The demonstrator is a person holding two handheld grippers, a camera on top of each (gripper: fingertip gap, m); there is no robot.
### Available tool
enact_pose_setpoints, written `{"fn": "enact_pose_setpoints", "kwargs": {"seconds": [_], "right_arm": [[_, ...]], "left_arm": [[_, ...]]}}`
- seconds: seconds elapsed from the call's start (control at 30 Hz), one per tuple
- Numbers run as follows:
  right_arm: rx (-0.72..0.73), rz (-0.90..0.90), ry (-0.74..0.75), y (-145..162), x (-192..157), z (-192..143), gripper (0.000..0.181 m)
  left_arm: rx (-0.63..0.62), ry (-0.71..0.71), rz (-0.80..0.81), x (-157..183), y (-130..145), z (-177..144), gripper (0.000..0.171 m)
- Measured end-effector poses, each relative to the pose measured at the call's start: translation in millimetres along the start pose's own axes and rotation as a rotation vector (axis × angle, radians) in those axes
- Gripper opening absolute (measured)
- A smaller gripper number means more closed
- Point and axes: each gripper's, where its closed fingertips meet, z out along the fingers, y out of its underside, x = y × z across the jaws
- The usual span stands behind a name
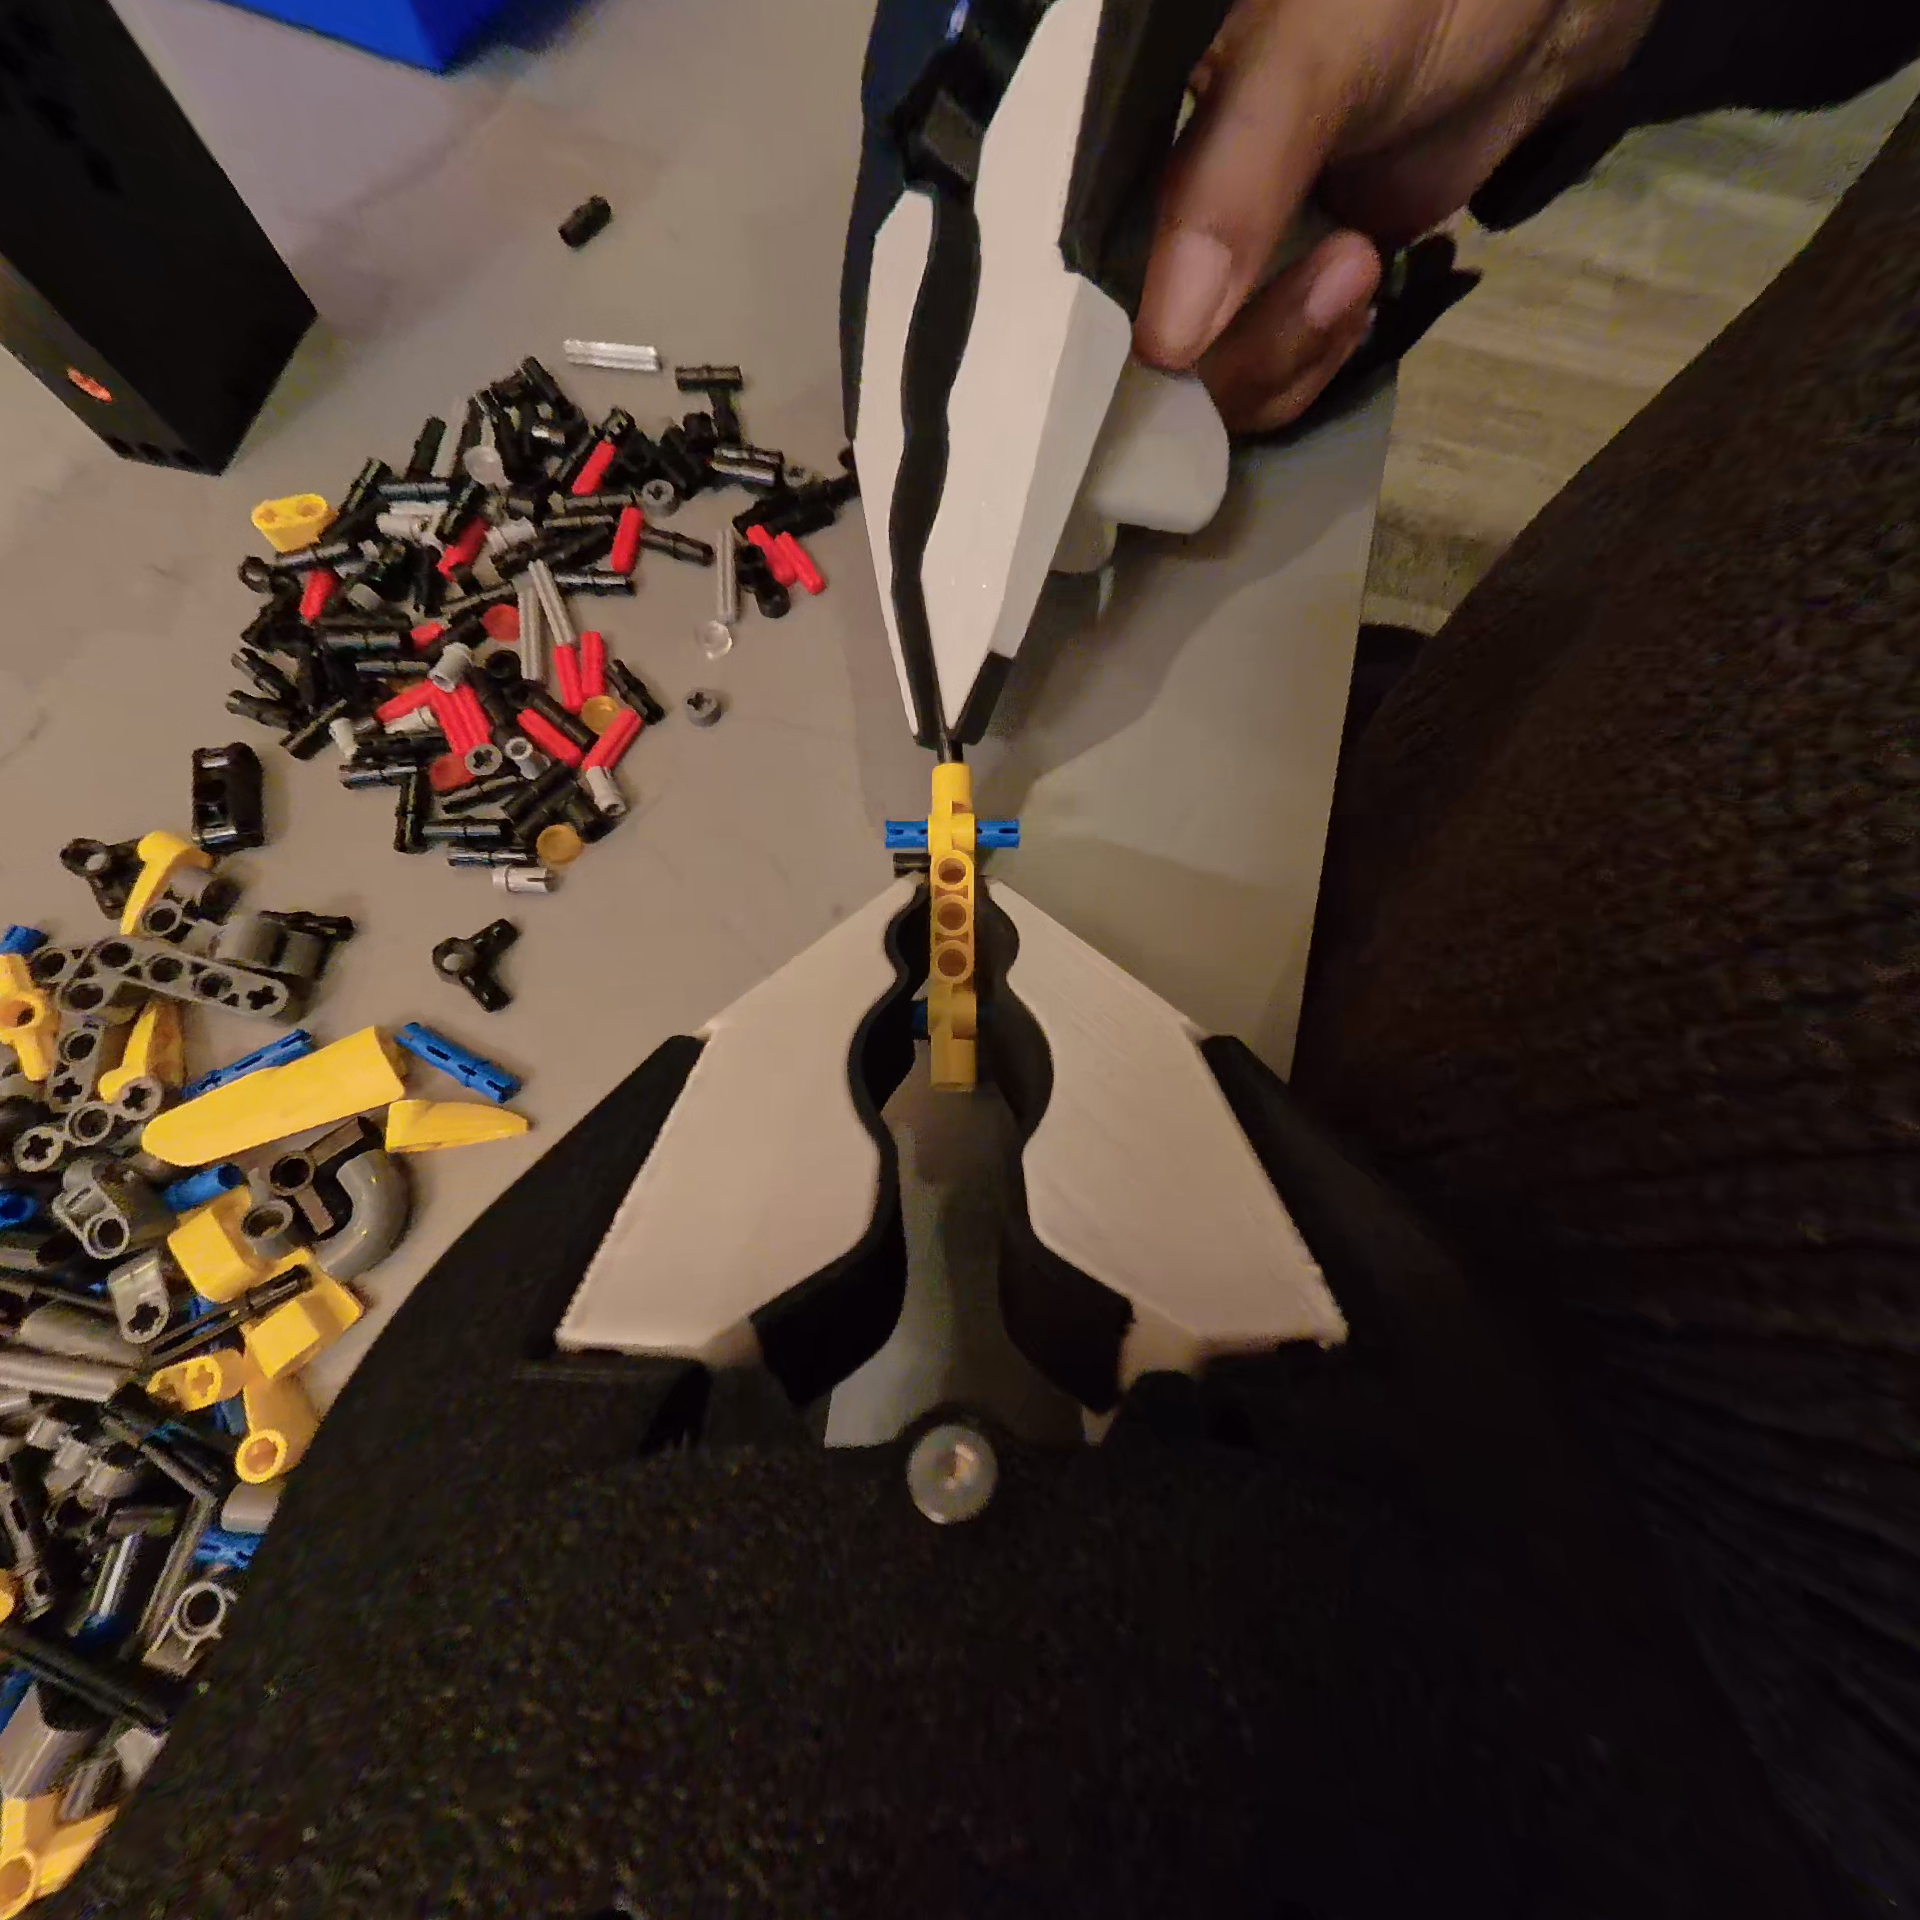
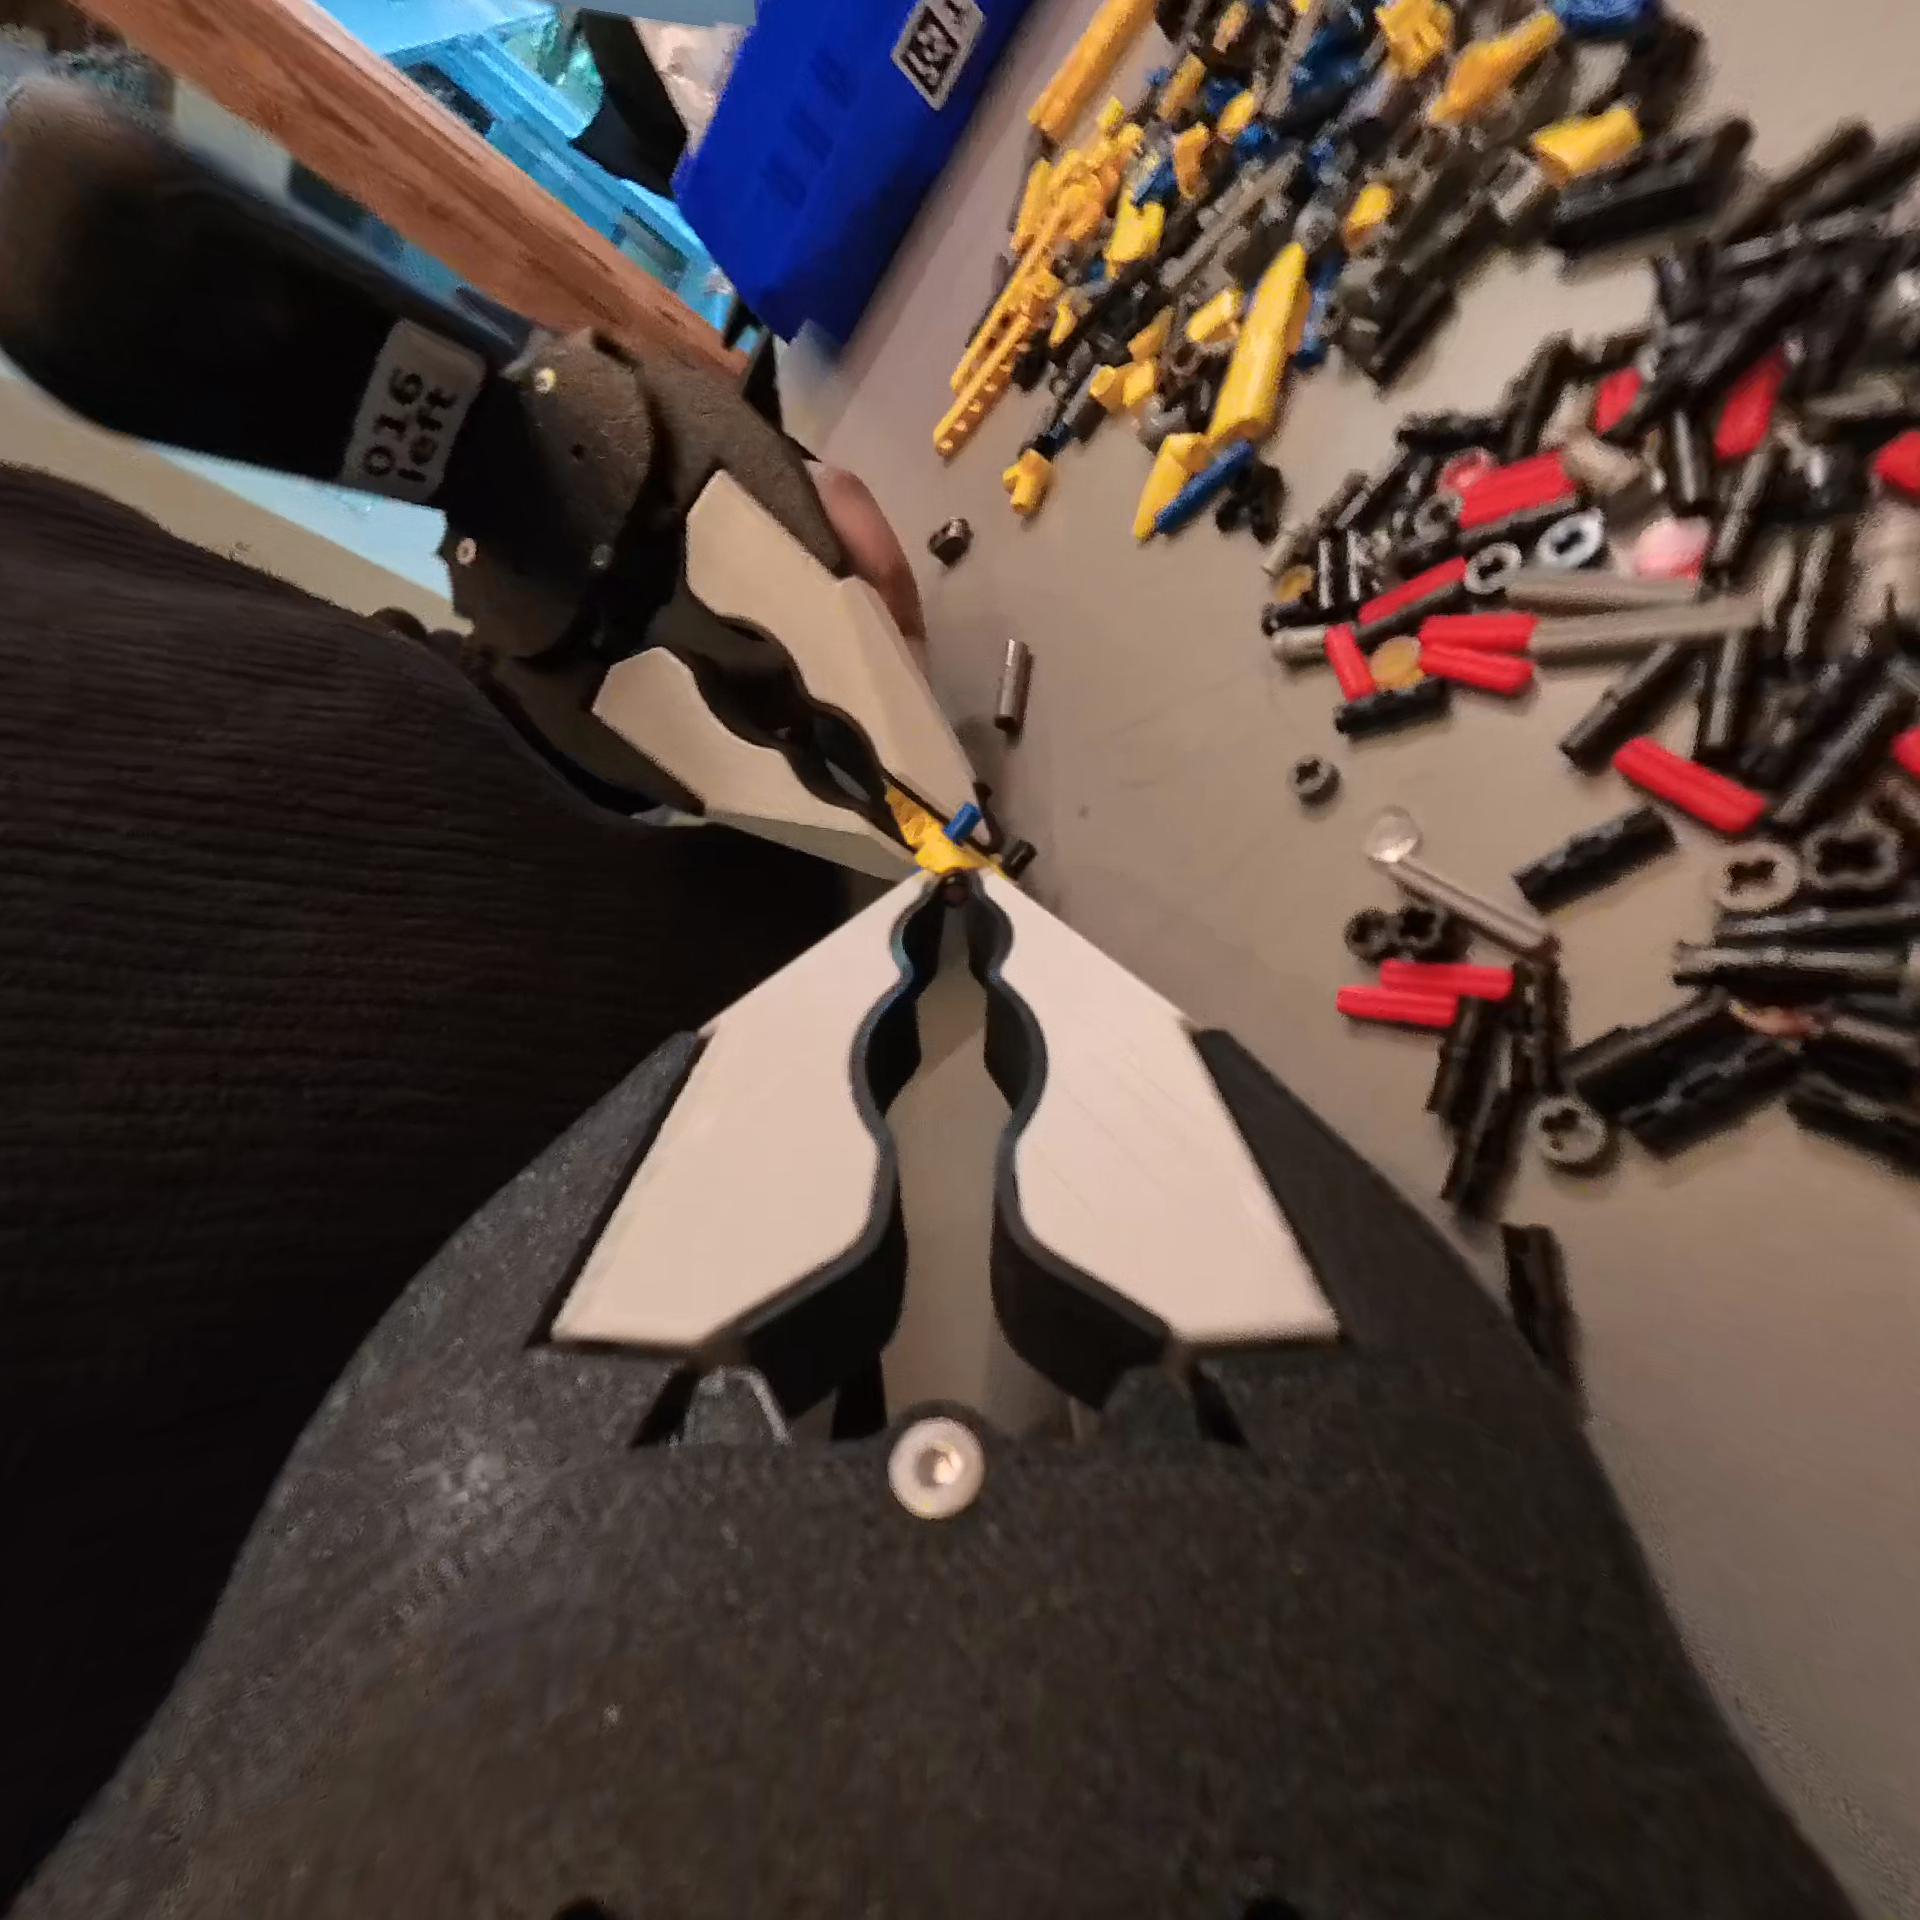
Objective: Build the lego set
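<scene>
In the left wrist view my left gripper [image 1: 954, 883] is shut on a yellow beam with holes [image 1: 952, 940], held upright above the grey table [image 1: 727, 831]. A blue pin [image 1: 997, 831] crosses the beam near its top. My right gripper [image 1: 940, 727] comes down from above, held by a hand [image 1: 1299, 156], and is shut on a thin black pin [image 1: 945, 750] whose end meets the top of the beam. In the right wrist view my right gripper [image 2: 951, 883] pinches the black pin tip to tip with the left gripper [image 2: 935, 831], which holds the yellow beam [image 2: 920, 826] and blue pin [image 2: 964, 819].
A pile of black, red and grey pins [image 1: 499, 644] lies left of the grippers, and a pile of yellow, grey and blue parts [image 1: 156, 1195] lies nearer. A black box [image 1: 125, 260] and a blue bin [image 2: 831, 156] stand at the back. Dark clothing [image 1: 1662, 935] fills the right beyond the table edge. Less than 4 cm separates the two grippers' tips.
</scene>
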Motion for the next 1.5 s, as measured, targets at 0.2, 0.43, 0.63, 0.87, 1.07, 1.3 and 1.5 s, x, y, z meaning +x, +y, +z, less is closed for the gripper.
{"fn": "enact_pose_setpoints", "kwargs": {"seconds": [0.2, 0.43, 0.63, 0.87, 1.07, 1.3, 1.5], "right_arm": [[0.038, 0.140, 0.027, 7.8, 3.6, -0.5, 0.004], [0.068, 0.210, 0.019, 9.1, 3.6, -1.2, 0.005], [0.016, 0.184, 0.025, 11.0, 3.3, -1.3, 0.004], [-0.077, -0.073, 0.070, 12.2, 3.1, -1.3, 0.004], [-0.188, -0.515, 0.134, 11.8, 4.1, -1.5, 0.005], [-0.357, -0.800, 0.115, 27.9, 10.8, -0.8, 0.005], [-0.287, -0.778, 0.150, 16.5, 13.2, -9.5, 0.005]], "left_arm": [[-0.030, 0.040, -0.016, 3.3, 3.3, 3.5, 0.005], [-0.032, 0.061, -0.029, 4.6, 3.5, 3.6, 0.006], [-0.034, 0.059, -0.024, 4.9, 3.7, 3.8, 0.006], [-0.034, 0.069, -0.032, 5.1, 3.8, 3.7, 0.006], [-0.034, 0.078, -0.044, 4.6, 3.8, 3.9, 0.006], [-0.035, 0.082, -0.038, 5.5, 3.8, 4.5, 0.006], [-0.044, 0.055, -0.043, 1.2, 4.8, 5.3, 0.007]]}}
